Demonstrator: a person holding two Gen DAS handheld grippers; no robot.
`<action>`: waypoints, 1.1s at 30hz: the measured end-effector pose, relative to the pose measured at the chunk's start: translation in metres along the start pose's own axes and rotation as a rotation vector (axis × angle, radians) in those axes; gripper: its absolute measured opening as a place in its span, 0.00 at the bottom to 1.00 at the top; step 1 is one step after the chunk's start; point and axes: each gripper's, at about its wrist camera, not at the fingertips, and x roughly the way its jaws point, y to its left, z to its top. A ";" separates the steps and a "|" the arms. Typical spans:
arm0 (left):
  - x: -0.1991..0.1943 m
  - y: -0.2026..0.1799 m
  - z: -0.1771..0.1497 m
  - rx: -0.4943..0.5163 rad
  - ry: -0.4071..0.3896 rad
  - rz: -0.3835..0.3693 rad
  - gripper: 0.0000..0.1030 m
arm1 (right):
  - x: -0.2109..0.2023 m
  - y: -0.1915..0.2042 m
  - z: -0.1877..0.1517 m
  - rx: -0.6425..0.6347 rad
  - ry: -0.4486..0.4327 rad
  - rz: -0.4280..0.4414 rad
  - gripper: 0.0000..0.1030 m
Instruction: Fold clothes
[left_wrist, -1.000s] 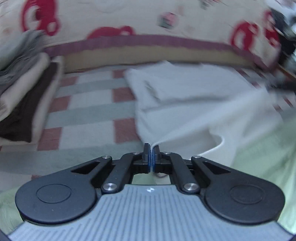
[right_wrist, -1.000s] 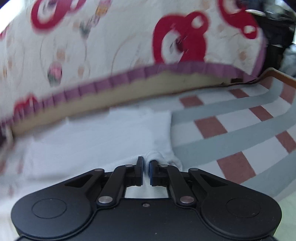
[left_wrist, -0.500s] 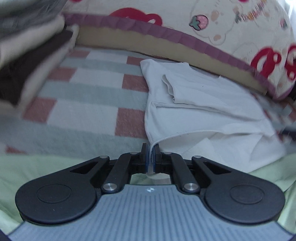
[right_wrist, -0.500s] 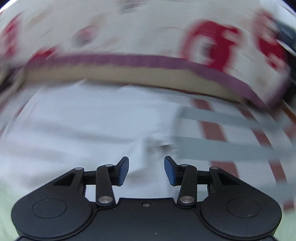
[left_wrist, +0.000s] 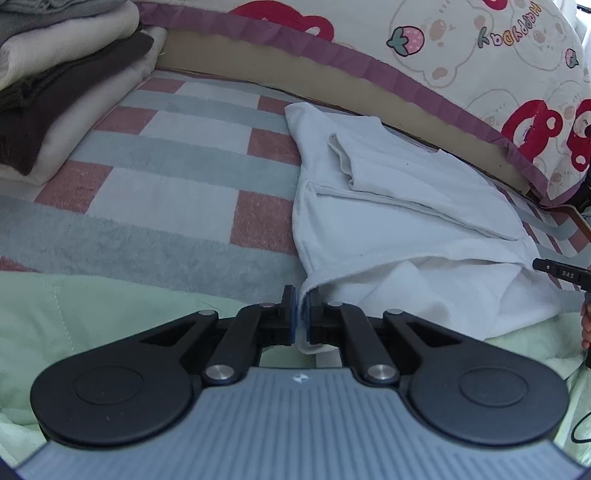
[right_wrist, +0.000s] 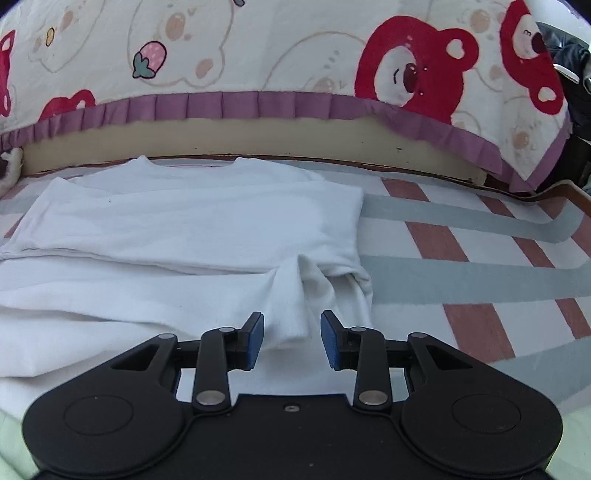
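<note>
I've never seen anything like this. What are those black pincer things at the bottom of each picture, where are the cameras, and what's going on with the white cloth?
There is no robot here. A person holds a two-finger gripper in each hand, and each gripper carries a wide-angle camera that looks forward along its fingers, so you see its own black arms at the bottom. One picture is from the left gripper, the other from the right gripper. Both look at a white garment, partly folded, on a checked blanket. The left gripper is shut on a corner of the garment's hem. The right gripper's blue pads stand apart: its jaws have just let go, and the cloth lies loose between them. A stack of folded clothes sits at the left.
</note>
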 end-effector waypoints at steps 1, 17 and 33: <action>0.000 0.000 0.000 -0.002 0.000 0.000 0.03 | 0.004 0.000 0.001 -0.006 0.009 0.004 0.24; -0.021 -0.009 0.006 0.047 -0.010 -0.057 0.08 | -0.016 -0.061 0.005 0.529 -0.041 0.297 0.06; -0.114 -0.050 0.035 0.156 -0.074 0.019 0.06 | -0.180 -0.129 0.070 0.516 -0.192 0.313 0.05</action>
